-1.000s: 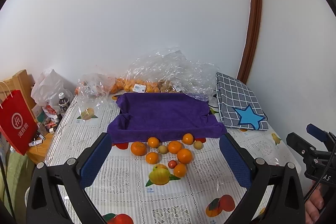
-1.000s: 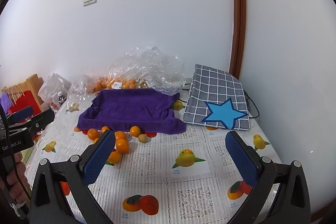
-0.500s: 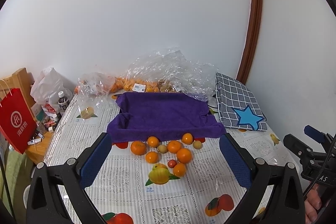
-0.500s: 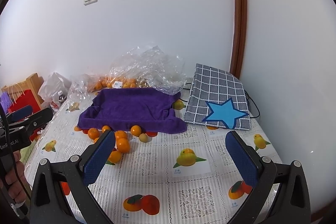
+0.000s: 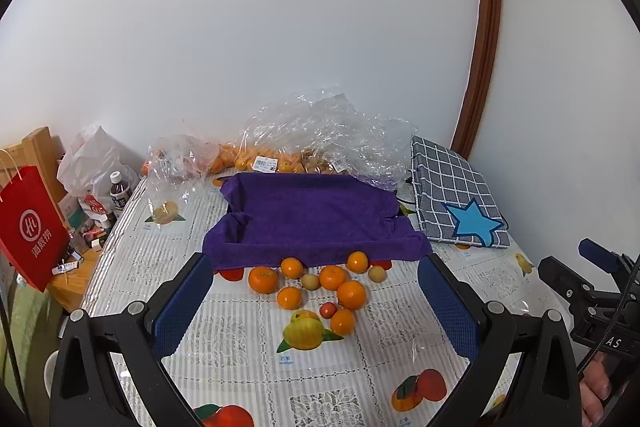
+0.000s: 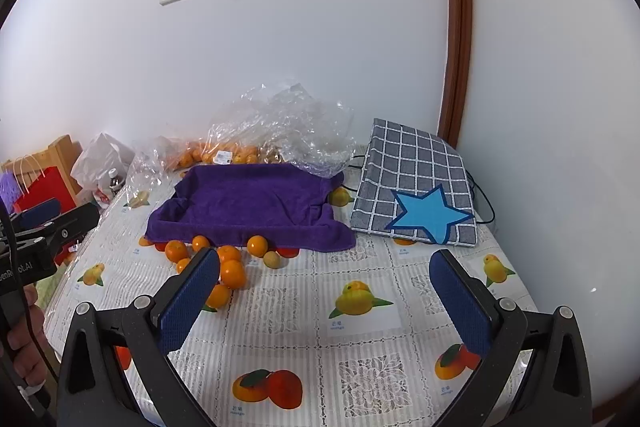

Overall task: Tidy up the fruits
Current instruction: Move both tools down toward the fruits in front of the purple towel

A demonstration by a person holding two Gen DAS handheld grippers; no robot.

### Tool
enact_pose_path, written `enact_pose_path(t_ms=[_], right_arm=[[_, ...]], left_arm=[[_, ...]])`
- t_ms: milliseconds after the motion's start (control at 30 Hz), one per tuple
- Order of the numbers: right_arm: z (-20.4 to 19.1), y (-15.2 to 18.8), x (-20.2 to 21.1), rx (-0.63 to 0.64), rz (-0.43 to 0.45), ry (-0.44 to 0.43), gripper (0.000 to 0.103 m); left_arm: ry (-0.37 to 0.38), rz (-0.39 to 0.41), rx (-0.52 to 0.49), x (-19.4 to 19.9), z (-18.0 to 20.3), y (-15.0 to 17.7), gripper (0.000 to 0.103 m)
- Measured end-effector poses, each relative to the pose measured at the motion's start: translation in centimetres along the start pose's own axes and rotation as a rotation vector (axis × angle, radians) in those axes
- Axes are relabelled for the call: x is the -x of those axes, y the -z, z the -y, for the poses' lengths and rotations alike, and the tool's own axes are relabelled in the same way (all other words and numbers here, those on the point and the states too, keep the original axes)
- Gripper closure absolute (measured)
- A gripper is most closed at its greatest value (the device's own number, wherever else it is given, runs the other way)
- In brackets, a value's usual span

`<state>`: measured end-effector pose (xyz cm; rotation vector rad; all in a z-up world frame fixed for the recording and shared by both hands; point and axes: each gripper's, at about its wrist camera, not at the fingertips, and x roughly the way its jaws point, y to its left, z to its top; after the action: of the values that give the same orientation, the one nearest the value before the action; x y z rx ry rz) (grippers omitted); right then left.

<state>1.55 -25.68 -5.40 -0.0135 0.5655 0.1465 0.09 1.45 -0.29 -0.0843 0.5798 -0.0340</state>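
White walls back a table [image 5: 132,259] under a fruit-print cloth, where loose oranges [image 5: 320,283] lie just before a purple-towel-lined tray [image 5: 316,215]. Both the left gripper [image 5: 316,311] and right gripper [image 6: 324,291] hang above, jaws spread and empty. Nothing appears sorted yet; next likely means lowering onto one orange.

Left gripper [image 5: 316,291], right gripper [image 6: 326,281] — both agape, empty.

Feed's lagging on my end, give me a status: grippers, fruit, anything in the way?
Left gripper open, empty. Right gripper open, empty. Loose oranges clustered on table before purple-cloth tray, tray empty. Path clear.
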Motion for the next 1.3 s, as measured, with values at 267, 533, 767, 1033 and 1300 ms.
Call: enact_pose_path(t_ms=[267, 533, 767, 1033, 1300], right_arm=[[0.1, 0.0, -0.2, 0.006, -0.009, 0.005, 0.0], [-0.1, -0.2, -1.3, 0.002, -0.03, 0.004, 0.0], [0.2, -0.2, -3.4, -0.014, -0.047, 0.012, 0.0], [0.2, 1.0, -7.6, -0.012, -0.09, -0.023, 0.0], [-1.0, 2.2, -12.5, 0.021, -0.145, -0.049, 0.001]], left_arm=[[-0.006, 0.001, -0.002, -0.1, -0.1, 0.1, 0.0], [-0.016, -0.007, -0.016, -1.0, -0.3, -0.1, 0.0], [-0.058, -0.039, -0.004, -3.2, -1.9, 0.1, 0.0], [-0.08, -0.112, 0.013, -7.2, -3.8, 1.6, 0.0], [-0.107, -0.187, 0.04, -11.7, -5.9, 3.5, 0.001]])
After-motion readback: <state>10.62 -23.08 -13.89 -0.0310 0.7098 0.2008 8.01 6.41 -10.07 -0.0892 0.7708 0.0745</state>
